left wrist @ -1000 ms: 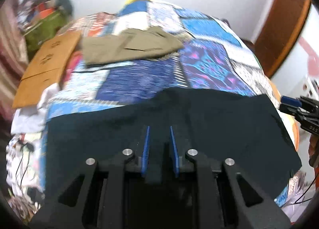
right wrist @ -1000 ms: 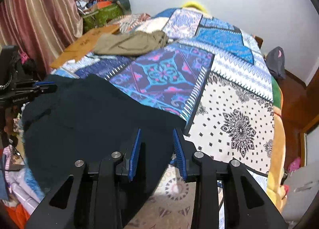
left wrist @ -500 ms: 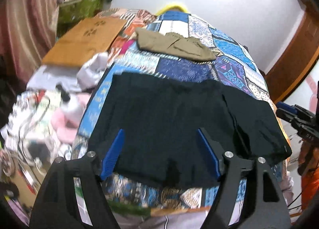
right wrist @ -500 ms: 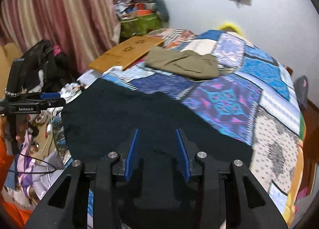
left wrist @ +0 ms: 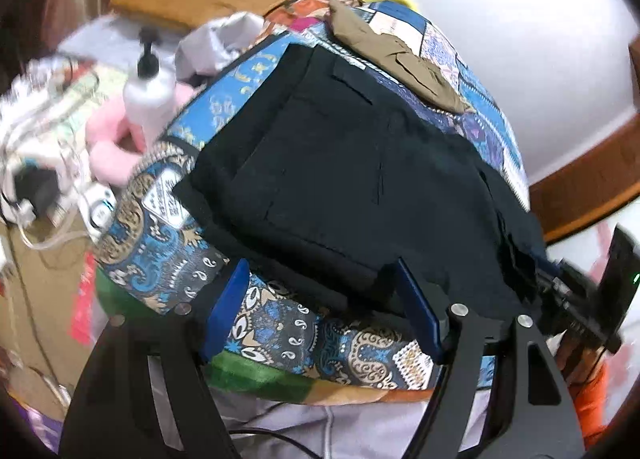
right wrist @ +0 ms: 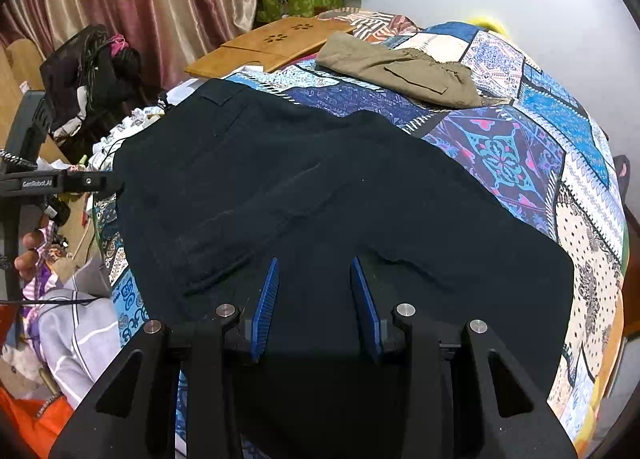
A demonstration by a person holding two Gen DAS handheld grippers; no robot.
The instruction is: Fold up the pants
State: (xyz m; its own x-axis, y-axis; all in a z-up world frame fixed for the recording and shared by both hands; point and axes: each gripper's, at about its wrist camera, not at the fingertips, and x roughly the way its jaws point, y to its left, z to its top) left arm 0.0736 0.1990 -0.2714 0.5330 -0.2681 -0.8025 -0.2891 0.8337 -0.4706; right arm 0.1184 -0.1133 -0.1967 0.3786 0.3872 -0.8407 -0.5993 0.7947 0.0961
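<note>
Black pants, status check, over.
Left gripper and right gripper open, empty. Black pants flat on quilt. Khaki pants beyond, clear.

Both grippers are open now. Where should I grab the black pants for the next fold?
Probably the near hem of the black pants, from the bed's front edge. They lie flat, so only edges are pinchable, and the right gripper already hovers there, open.

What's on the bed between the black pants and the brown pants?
Only bare patchwork quilt. The right wrist view shows a strip of it between the black pants and the brown pants.
</note>
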